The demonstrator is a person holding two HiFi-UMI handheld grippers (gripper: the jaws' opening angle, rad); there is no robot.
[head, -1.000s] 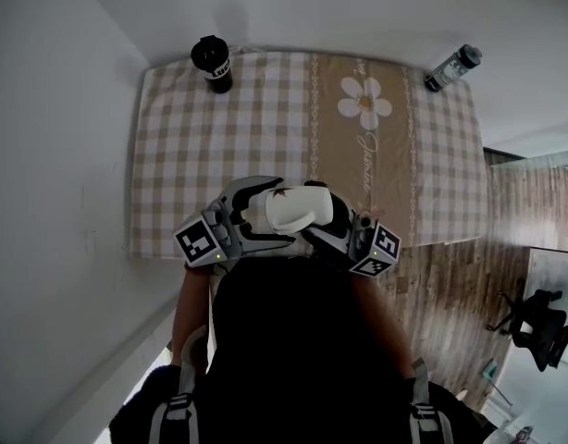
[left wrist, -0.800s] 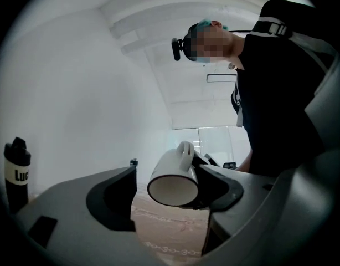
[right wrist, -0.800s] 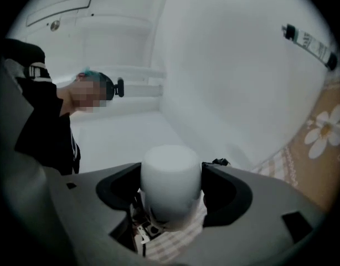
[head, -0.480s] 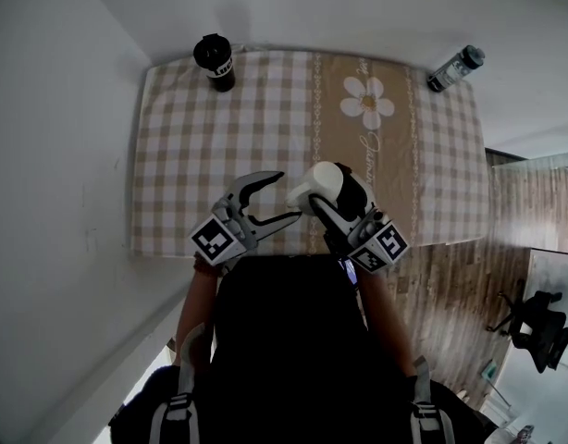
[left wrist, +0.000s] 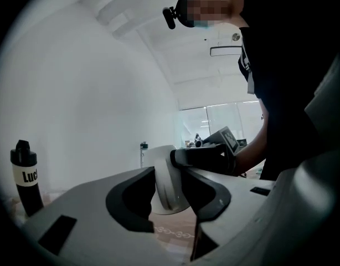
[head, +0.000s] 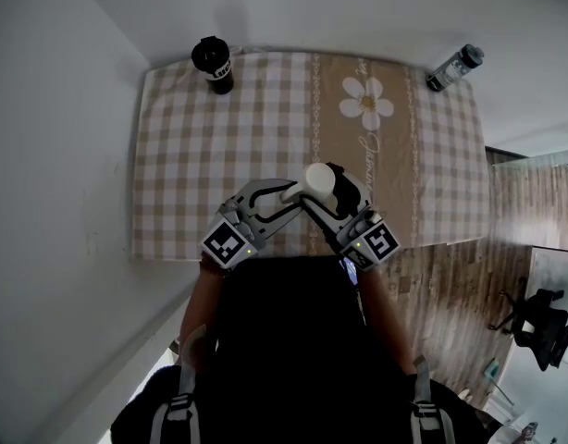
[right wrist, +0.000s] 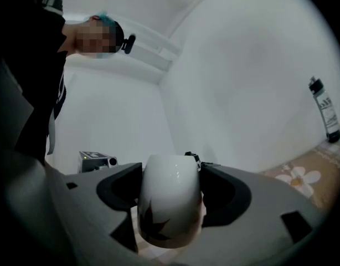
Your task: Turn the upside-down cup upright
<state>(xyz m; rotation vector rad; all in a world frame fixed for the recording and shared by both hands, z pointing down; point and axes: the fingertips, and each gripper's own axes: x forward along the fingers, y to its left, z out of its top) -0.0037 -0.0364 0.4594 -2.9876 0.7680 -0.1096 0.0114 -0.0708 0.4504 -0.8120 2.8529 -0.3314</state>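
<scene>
Head view: over the table's point(head: 219, 137) near edge the right gripper point(head: 327, 189) pinches the white cup point(head: 317, 178), and the left gripper point(head: 286, 193), apart from it a moment ago, has joined it. Left gripper view: its jaws are closing onto the cup's side, pads meeting it. Right gripper view: the jaws clamp the cup's body, which suggests a handover mid-turn.

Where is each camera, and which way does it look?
Head view: on the person's head, looking down at the table; arms, left tongs, right tongs show.
Left gripper view: rides the left tongs, looking along their closing jaws, cup between; arm and torso show.
Right gripper view: rides the right tongs, gripping the cup; torso shows.
Both gripper views share the cup.
</scene>
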